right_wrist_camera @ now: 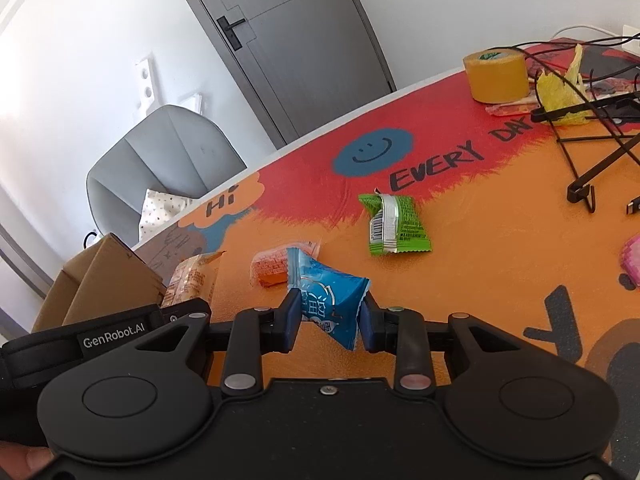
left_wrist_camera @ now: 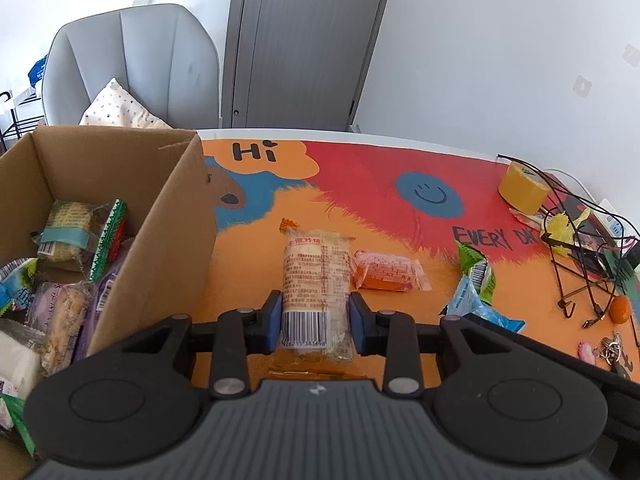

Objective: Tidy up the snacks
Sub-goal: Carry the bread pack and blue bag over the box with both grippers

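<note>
Gripping, left tool (left_wrist_camera: 315,320): its blue pads press both sides of the clear cracker packet (left_wrist_camera: 316,288), barcode end nearest the camera; the packet stretches away from the tool over the orange bench (left_wrist_camera: 256,264).
Gripping, right tool (right_wrist_camera: 329,320): clenched on the blue snack packet (right_wrist_camera: 330,298), which stands tilted between the fingers, its far end reaching past the fingertips.
Cardboard box (left_wrist_camera: 176,216): just left of the left tool, open on top; from the right wrist only its outer corner (right_wrist_camera: 108,276) shows, far left of that tool.
Box contents: seen in the left wrist view alone, several wrapped snacks, among them a green-edged packet (left_wrist_camera: 108,240) and a purple packet (left_wrist_camera: 64,312).
Orange packet (left_wrist_camera: 386,272): lying just ahead and right of the left tool, touching the cracker packet's side; in the right wrist view it (right_wrist_camera: 272,268) sits directly beyond the blue packet, partly hidden by it.
Green packet (right_wrist_camera: 394,224): ahead and right of the right tool, flat on the bench, apart from the others; the left wrist view catches only its edge (left_wrist_camera: 478,268) far right.
Tape roll (left_wrist_camera: 524,188): far ahead and right of both tools (right_wrist_camera: 496,76), beside tangled black cables (right_wrist_camera: 576,120).
Left tool's body (right_wrist_camera: 112,332): visible left of the right tool, carrying white lettering.
</note>
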Demonstrator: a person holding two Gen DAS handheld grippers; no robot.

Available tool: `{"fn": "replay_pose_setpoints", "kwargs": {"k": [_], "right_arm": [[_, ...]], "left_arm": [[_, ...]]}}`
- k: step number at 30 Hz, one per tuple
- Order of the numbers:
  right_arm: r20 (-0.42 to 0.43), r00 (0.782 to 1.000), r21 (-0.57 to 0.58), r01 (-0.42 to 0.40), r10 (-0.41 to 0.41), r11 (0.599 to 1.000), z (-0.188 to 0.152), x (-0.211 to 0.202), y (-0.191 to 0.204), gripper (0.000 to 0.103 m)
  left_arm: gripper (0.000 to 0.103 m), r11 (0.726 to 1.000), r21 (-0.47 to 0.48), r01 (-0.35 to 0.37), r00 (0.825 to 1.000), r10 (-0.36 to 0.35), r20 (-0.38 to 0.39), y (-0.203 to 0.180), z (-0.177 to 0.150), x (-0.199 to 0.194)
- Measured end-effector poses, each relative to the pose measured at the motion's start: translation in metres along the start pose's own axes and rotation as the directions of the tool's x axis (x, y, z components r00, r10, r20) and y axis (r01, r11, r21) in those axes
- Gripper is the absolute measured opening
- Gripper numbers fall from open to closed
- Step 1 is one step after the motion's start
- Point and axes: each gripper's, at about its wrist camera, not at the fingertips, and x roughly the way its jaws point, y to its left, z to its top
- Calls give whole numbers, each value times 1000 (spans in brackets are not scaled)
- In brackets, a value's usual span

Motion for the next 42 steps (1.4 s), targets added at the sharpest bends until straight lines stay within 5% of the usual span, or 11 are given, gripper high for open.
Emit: {"fn": "replay_pose_setpoints", "kwargs": {"k": [20, 42], "right_arm": [[141, 990, -36, -9, 14, 999, -8, -88, 40, 31], [165, 979, -137, -99, 121, 986, -13, -99, 118, 31]], "left_arm": [[33, 998, -23, 55, 988, -51, 145, 17, -5, -102], [33, 994, -107, 16, 974, 9, 227, 94, 3, -160]]}}
